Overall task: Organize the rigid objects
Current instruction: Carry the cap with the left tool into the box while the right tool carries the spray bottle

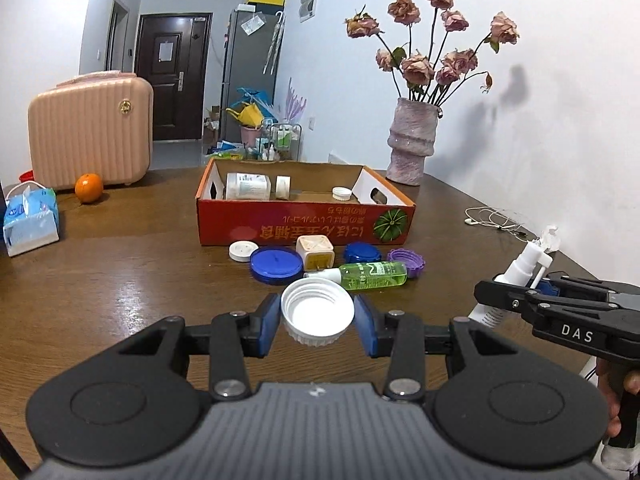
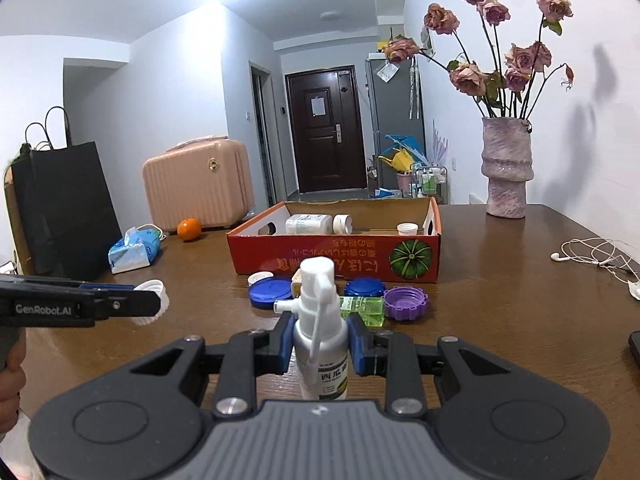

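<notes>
Across the brown wooden table [image 1: 120,288] we see the red cardboard box [image 1: 304,224] at twelve o'clock. Our left gripper [image 1: 318,320] pinches a white ribbed plastic cap [image 1: 318,316], held above the table; our right gripper [image 2: 320,344] clamps a white spray bottle [image 2: 320,344], its base hidden behind the gripper body.

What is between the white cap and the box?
The left gripper holds the white cap above the table. Ahead lie a green bottle, blue lid and cream cube, all low before the box. Carried over them, nothing blocks it.
</notes>
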The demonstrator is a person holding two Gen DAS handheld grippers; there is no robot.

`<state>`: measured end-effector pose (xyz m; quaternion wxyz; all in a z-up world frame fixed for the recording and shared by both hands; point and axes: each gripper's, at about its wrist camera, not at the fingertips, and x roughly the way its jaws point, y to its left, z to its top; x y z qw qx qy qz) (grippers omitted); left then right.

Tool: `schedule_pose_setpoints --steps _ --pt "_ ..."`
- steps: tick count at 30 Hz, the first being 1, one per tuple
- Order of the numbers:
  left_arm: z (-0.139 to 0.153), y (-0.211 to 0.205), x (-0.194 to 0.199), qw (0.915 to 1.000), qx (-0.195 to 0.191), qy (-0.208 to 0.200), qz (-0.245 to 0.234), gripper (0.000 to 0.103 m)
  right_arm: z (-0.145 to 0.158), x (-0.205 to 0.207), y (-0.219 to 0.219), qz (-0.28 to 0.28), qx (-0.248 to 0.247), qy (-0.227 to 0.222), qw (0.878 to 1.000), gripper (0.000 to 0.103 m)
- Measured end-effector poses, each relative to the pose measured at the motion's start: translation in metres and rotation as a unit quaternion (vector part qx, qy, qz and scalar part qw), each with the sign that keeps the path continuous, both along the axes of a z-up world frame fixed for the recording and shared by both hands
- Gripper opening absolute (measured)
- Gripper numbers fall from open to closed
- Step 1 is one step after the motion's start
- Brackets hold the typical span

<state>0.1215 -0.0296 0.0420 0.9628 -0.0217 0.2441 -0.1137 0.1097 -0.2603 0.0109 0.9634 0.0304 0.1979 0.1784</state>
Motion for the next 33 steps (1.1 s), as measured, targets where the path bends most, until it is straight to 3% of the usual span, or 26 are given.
schedule_pose_setpoints --steps 8,15,22,28,33 --pt "-0.003 0.005 0.007 1.0 -0.007 0.004 0.006 0.041 0.001 0.002 0.002 0.004 0.002 -0.003 1.0 0.027" --pt "0.003 0.009 0.045 0.9999 -0.014 0.007 -0.007 0.041 0.001 0.029 0.003 0.0 -0.002 0.002 1.0 0.027" --pt "0.025 0.009 0.155 0.999 -0.027 0.017 -0.032 0.041 0.027 0.102 0.003 0.019 -0.007 -0.008 1.0 0.027" --pt "0.026 0.013 0.268 0.999 0.005 0.043 -0.013 0.041 0.051 0.205 0.001 0.02 -0.024 -0.012 0.999 0.027" --pt "-0.003 0.024 0.354 0.9936 0.058 0.097 -0.007 0.041 0.051 0.317 0.003 0.009 -0.027 0.023 0.999 0.027"
